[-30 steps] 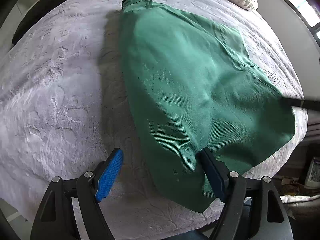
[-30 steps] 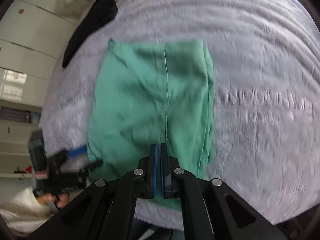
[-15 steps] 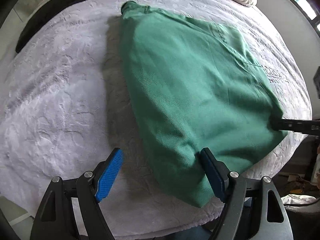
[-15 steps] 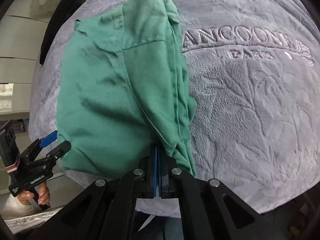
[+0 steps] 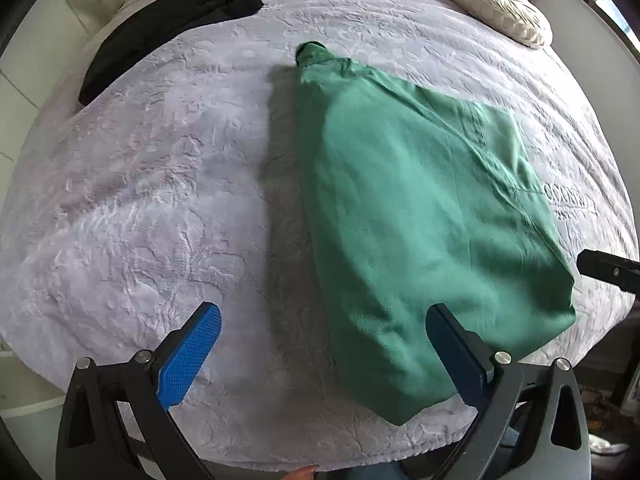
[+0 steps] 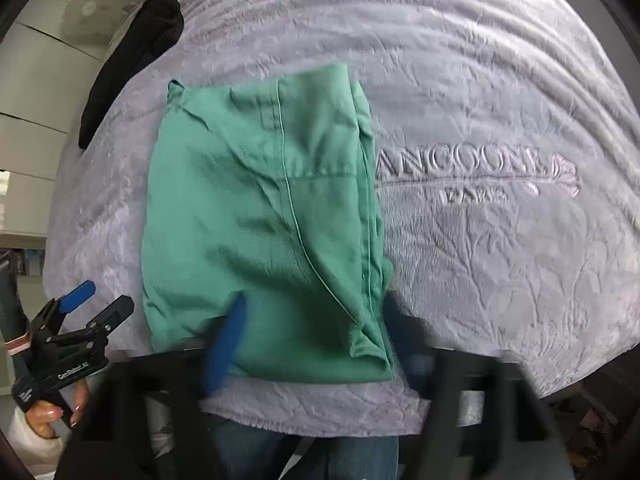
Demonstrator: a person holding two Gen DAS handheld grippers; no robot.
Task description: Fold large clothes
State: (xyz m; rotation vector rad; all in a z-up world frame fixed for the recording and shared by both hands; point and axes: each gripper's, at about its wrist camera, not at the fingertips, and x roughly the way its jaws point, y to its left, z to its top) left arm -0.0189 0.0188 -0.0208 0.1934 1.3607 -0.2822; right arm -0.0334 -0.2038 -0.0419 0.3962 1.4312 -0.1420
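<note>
Both claws, left (image 5: 322, 322) and right (image 6: 316, 312), just opened wide, releasing green garment (image 5: 420, 220).

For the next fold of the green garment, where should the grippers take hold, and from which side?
Probably the two near corners of the green garment, approached from the bed's near edge: that hem lies flat closest to the open left gripper and right gripper, whose jaws have just opened.

The blanket (image 6: 500, 240) reads "ANCOONE", probably "PARIS" beneath.
</note>
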